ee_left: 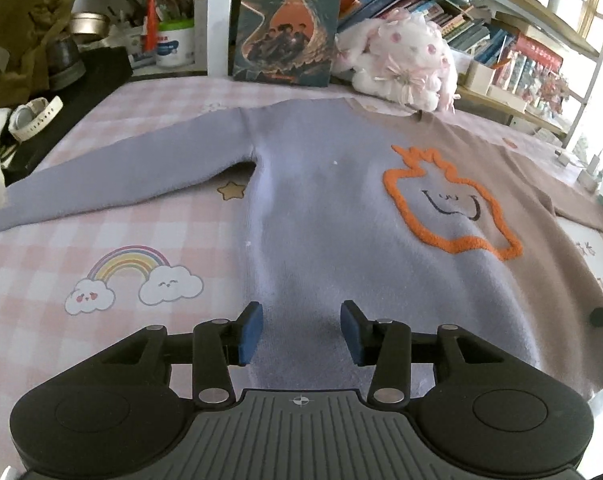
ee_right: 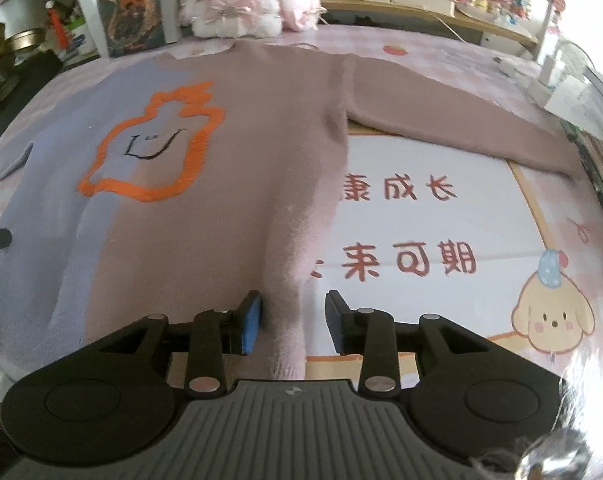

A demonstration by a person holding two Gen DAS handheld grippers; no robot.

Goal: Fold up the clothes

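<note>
A two-tone sweater (ee_left: 341, 208), lilac on one half and brown-pink on the other, lies flat and face up on the table with an orange outlined smiley figure (ee_left: 449, 204) on its chest. Both sleeves are spread out sideways. My left gripper (ee_left: 301, 330) is open over the lilac half near the bottom hem. My right gripper (ee_right: 293, 322) is open, its jaws either side of the brown half's lower right side edge (ee_right: 285, 320). The sweater (ee_right: 229, 152) fills the middle of the right wrist view, its right sleeve (ee_right: 453, 120) stretched toward the table's right edge.
The table has a pink checked cloth (ee_left: 121, 240) with rainbow and puppy prints. At the back stand a book (ee_left: 289, 24), a white plush toy (ee_left: 405, 60), tubs and shelves of books. A watch (ee_left: 33, 116) and olive cloth lie far left. A charger and cable (ee_right: 549, 76) sit far right.
</note>
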